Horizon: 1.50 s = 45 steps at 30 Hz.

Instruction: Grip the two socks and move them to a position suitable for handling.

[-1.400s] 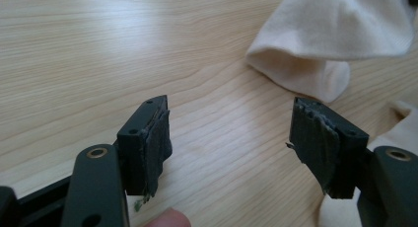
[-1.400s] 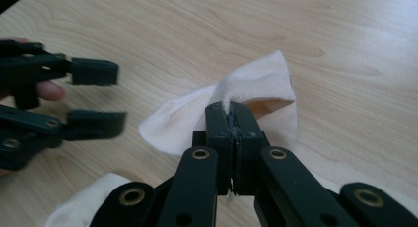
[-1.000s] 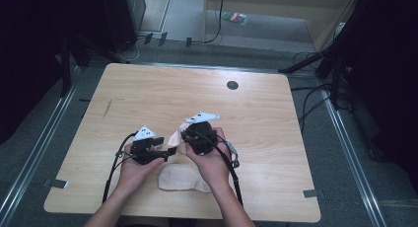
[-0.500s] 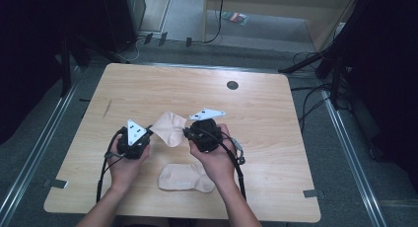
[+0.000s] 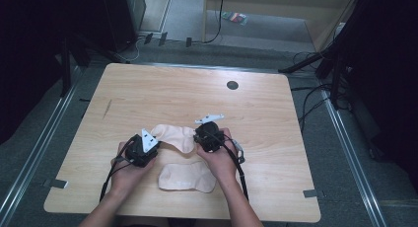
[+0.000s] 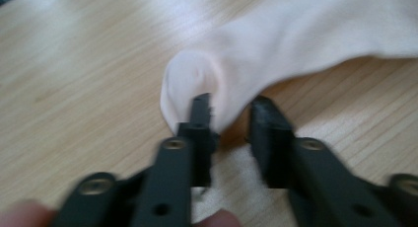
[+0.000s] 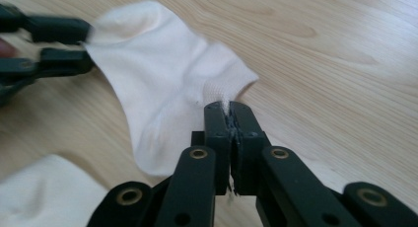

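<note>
The high view showed a pale sock (image 5: 173, 135) stretched sideways on the table (image 5: 148, 89) between the left gripper (image 5: 148, 147) and the right gripper (image 5: 201, 137), long side running left to right, with a second sock (image 5: 186, 176) lying flat nearer the person. Only the right gripper view showed its jaws pinched tight on the sock's cuff. In the blurry left gripper view the jaws had just been opening, and the sock's rounded end seemed to lie loose between them.

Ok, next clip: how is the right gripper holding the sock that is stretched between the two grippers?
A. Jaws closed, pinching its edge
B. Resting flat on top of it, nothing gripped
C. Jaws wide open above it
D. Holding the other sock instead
A: in the right gripper view the right gripper has its jaws pressed together with the edge of the sock pinched between them.
</note>
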{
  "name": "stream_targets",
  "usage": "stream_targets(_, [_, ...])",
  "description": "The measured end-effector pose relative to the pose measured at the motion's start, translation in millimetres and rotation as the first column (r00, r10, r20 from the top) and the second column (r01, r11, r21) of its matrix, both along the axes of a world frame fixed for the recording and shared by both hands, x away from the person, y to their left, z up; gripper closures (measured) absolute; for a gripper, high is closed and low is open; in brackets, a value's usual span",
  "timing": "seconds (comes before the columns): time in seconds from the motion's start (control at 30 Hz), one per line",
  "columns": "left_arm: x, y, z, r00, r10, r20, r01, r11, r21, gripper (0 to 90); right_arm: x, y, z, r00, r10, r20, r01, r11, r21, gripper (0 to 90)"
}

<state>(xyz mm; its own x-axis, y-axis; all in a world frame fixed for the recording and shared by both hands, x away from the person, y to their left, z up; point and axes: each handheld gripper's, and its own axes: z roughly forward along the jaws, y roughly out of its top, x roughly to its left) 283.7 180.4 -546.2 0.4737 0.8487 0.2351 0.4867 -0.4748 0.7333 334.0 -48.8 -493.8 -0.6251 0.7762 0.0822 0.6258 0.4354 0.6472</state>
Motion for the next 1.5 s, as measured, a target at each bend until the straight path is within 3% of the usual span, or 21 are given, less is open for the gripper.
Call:
stream_targets(0.03, [0.2,5.1,0.8,0.9995,-0.010,-0.031,0.008,0.9988,-0.048,53.2,4.4,-5.5,-3.4,0.9992,-0.035,0.019,0.036,0.999,-0.038,68.7])
stream_targets(0.13, [-1.6,19.2,6.3,0.9977,-0.035,-0.058,0.026,0.9890,-0.146,42.6,9.0,-18.8,-1.7,0.9932,-0.104,0.051,0.106,0.994,-0.039,57.1])
stream_targets(0.17, [-1.6,19.2,6.3,0.9977,-0.035,-0.058,0.026,0.9890,-0.146,40.8,9.0,-18.8,-1.7,0.9932,-0.104,0.051,0.106,0.994,-0.039,57.1])
stream_targets(0.23, [-1.0,34.5,13.1,0.9972,-0.041,-0.062,0.025,0.9696,-0.243,39.6,8.9,-31.8,1.4,0.9859,-0.159,0.054,0.158,0.987,0.015,52.5])
stream_targets(0.27, [1.2,41.7,16.6,0.9980,-0.028,-0.056,0.009,0.9496,-0.313,40.8,5.8,-41.3,1.4,0.9830,-0.180,0.035,0.178,0.981,0.072,54.0])
stream_targets(0.33, [8.2,48.3,20.1,0.9985,-0.005,-0.055,-0.016,0.9292,-0.369,43.8,2.0,-43.1,-2.5,0.9851,-0.171,0.018,0.169,0.982,0.088,55.2])
stream_targets(0.37, [12.8,49.2,20.8,0.9980,0.016,-0.061,-0.038,0.9222,-0.385,46.4,0.1,-42.1,-6.5,0.9866,-0.163,0.014,0.161,0.984,0.082,55.9])
stream_targets(0.47, [28.4,49.2,19.7,0.9949,0.065,-0.076,-0.090,0.9133,-0.397,53.6,-4.3,-35.9,-18.3,0.9880,-0.154,-0.011,0.154,0.984,0.087,57.8])
stream_targets(0.53, [38.3,47.6,17.5,0.9916,0.076,-0.105,-0.113,0.9007,-0.420,56.3,-5.3,-30.8,-24.5,0.9896,-0.142,-0.025,0.143,0.985,0.092,58.0])
stream_targets(0.77, [54.4,36.2,8.3,0.9883,0.045,-0.146,-0.101,0.9099,-0.402,61.1,-1.1,-16.1,-34.1,0.9907,-0.123,-0.058,0.128,0.987,0.095,58.5])
stream_targets(0.87, [54.6,29.8,3.8,0.9871,0.034,-0.157,-0.088,0.9305,-0.355,62.4,-0.7,-11.6,-38.3,0.9914,-0.122,-0.047,0.125,0.990,0.068,62.4])
stream_targets(0.9, [54.8,26.9,1.1,0.9851,0.039,-0.168,-0.091,0.9432,-0.319,63.7,-1.3,-10.0,-39.4,0.9911,-0.126,-0.043,0.128,0.990,0.052,64.8])
stream_targets(0.93, [54.8,26.9,1.1,0.9851,0.039,-0.168,-0.091,0.9432,-0.319,68.8,-1.9,-8.5,-40.3,0.9915,-0.127,-0.025,0.128,0.991,0.041,71.0])
stream_targets(0.97, [54.3,24.5,-1.4,0.9854,0.055,-0.161,-0.099,0.9554,-0.278,73.2,-2.3,-7.7,-40.4,0.9911,-0.132,-0.018,0.132,0.991,0.031,77.1])
stream_targets(1.07, [52.7,23.7,0.4,0.9839,0.055,-0.170,-0.103,0.9519,-0.289,87.1,-3.2,-7.5,-39.1,0.9926,-0.121,-0.011,0.121,0.992,0.034,87.7])
stream_targets(1.23, [40.7,20.9,10.0,0.9889,0.039,-0.143,-0.081,0.9503,-0.300,88.4,-5.7,-9.8,-32.8,0.9940,-0.109,0.015,0.108,0.993,0.046,88.5])
stream_targets(1.3, [27.6,22.3,19.8,0.9911,0.045,-0.126,-0.085,0.9378,-0.337,88.4,-8.6,-16.8,-24.1,0.9940,-0.104,0.033,0.102,0.993,0.067,88.5])
stream_targets(1.33, [27.6,22.3,19.8,0.9911,0.045,-0.126,-0.085,0.9378,-0.337,88.4,-10.2,-19.8,-21.2,0.9938,-0.105,0.034,0.103,0.992,0.071,88.5])
stream_targets(1.37, [17.3,23.6,27.2,0.9914,0.048,-0.122,-0.091,0.9231,-0.374,88.3,-12.4,-24.0,-18.0,0.9940,-0.102,0.038,0.099,0.992,0.073,88.5])
stream_targets(1.4, [11.5,23.3,30.8,0.9924,0.049,-0.113,-0.089,0.9194,-0.383,88.3,-13.9,-26.5,-16.2,0.9943,-0.097,0.043,0.094,0.993,0.075,88.5])
stream_targets(1.5, [-6.7,18.7,39.9,0.9950,0.038,-0.092,-0.071,0.9203,-0.385,88.2,-23.0,-34.3,-7.6,0.9949,-0.090,0.046,0.086,0.993,0.084,88.5])
